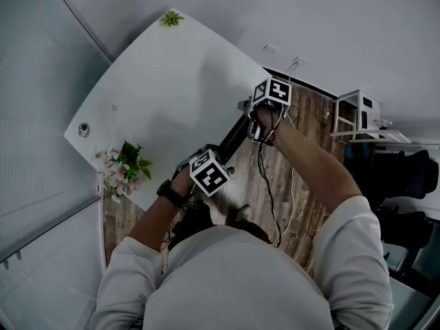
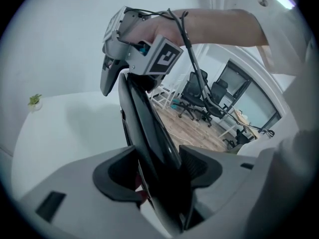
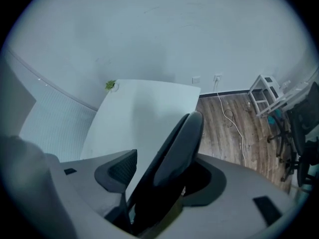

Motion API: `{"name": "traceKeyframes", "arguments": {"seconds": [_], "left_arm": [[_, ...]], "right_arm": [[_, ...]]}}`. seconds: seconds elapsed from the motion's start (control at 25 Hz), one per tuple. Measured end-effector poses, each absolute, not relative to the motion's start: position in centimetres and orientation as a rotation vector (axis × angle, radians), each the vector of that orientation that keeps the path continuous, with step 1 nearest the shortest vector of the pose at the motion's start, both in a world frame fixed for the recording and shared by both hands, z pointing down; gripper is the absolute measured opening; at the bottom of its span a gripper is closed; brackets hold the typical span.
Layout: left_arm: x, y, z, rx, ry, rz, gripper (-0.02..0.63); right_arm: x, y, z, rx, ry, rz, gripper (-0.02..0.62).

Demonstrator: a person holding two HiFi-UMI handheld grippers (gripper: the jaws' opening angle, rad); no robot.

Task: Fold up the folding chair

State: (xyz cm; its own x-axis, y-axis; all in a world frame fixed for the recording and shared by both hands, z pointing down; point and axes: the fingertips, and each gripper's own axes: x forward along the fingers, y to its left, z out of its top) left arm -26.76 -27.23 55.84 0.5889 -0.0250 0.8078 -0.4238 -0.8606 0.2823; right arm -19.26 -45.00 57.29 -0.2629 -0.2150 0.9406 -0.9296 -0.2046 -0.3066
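The black folding chair (image 1: 234, 137) stands folded flat beside the white table (image 1: 158, 81), and I look down its thin edge. My left gripper (image 1: 210, 158) grips the nearer end; in the left gripper view its pads (image 2: 119, 176) press on both sides of the chair's slab (image 2: 149, 133). My right gripper (image 1: 253, 115) is at the far end, and it also shows in the left gripper view as the right gripper (image 2: 119, 78) over the chair's top. In the right gripper view the chair (image 3: 174, 148) lies between the jaws of that gripper (image 3: 164, 176), with a gap at the left pad.
A bunch of flowers (image 1: 124, 170) and a small plant (image 1: 171, 18) sit on the table. Cables (image 1: 271, 191) trail over the wood floor. A white rack (image 1: 354, 115) and black office chairs (image 1: 405, 177) stand to the right. Walls close off the left and far sides.
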Motion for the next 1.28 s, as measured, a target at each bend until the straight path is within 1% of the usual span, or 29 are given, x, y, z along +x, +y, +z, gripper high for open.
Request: {"name": "traceKeyframes", "arguments": {"seconds": [0.2, 0.4, 0.52, 0.72, 0.8, 0.92, 0.96, 1.12, 1.28], "left_arm": [[-27.0, -27.9, 54.5, 2.477, -0.504, 1.225, 0.286], [-28.1, -29.4, 50.8, 2.558, -0.749, 1.179, 0.317], [-27.9, -30.4, 47.7, 2.590, -0.925, 1.093, 0.321], [-25.4, -31.3, 42.8, 2.648, -1.145, 0.975, 0.321], [-23.6, -30.9, 41.4, 2.677, -1.165, 0.949, 0.319], [-20.7, -29.7, 39.8, 2.720, -1.164, 0.912, 0.318], [-19.6, -29.3, 39.2, 2.738, -1.158, 0.893, 0.315], [-14.5, -26.3, 36.9, 2.790, -1.089, 0.789, 0.295], [-10.4, -22.8, 34.6, 2.817, -1.042, 0.680, 0.278]], "right_arm": [[-19.5, -44.4, 55.9, 1.305, -1.542, 1.501, 0.310], [-19.0, -42.4, 53.5, 1.223, -1.652, 1.473, 0.316], [-17.2, -41.0, 51.6, 1.231, -1.740, 1.447, 0.328], [-12.6, -37.9, 45.9, 1.328, -1.953, 1.393, 0.310], [-10.1, -36.5, 42.9, 1.385, -2.054, 1.283, 0.302], [-6.1, -33.6, 38.7, 1.476, -2.179, 1.019, 0.268], [-4.8, -32.3, 37.5, 1.505, -2.208, 0.933, 0.267], [1.4, -25.9, 33.3, 1.626, -2.259, 0.617, 0.245], [6.9, -18.9, 30.5, 1.770, -2.250, 0.400, 0.215]]}}
